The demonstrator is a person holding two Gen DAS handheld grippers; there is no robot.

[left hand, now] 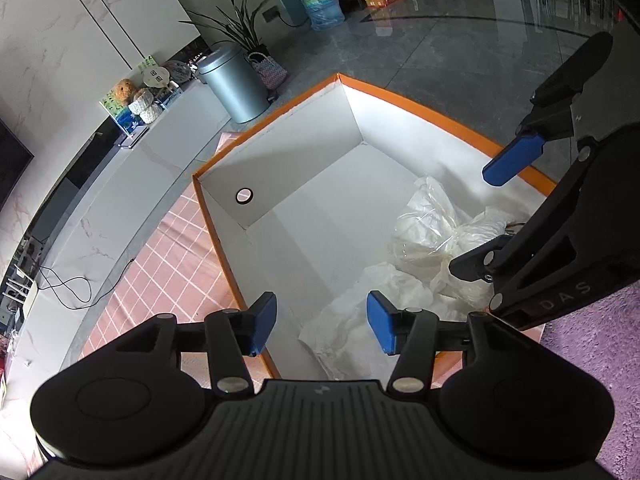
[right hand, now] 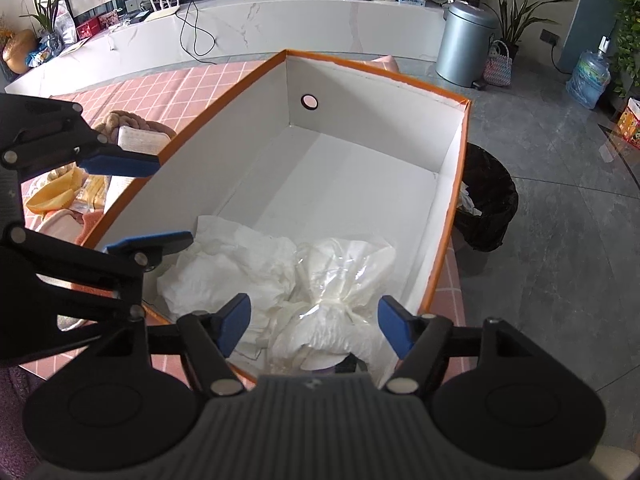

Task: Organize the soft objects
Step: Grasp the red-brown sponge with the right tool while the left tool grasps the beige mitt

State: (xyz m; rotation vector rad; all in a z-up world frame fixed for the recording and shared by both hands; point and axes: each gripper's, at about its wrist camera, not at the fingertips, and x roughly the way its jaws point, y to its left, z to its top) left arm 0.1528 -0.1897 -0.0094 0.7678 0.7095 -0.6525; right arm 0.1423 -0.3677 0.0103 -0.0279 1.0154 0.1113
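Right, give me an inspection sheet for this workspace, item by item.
Surface: pink checked cloth under the box.
Job's things: orange-edged box, white inside; crumpled white paper and a clear plastic bag of white material lie at its near end.
Clutter: soft items beside the box on the cloth.
Grippers: left gripper and right gripper both open, fingers above the box contents, gripping nothing.
Cables: black cable over the marble bench.
Surroundings: grey bin, water bottle, potted plants, black-bagged bin.
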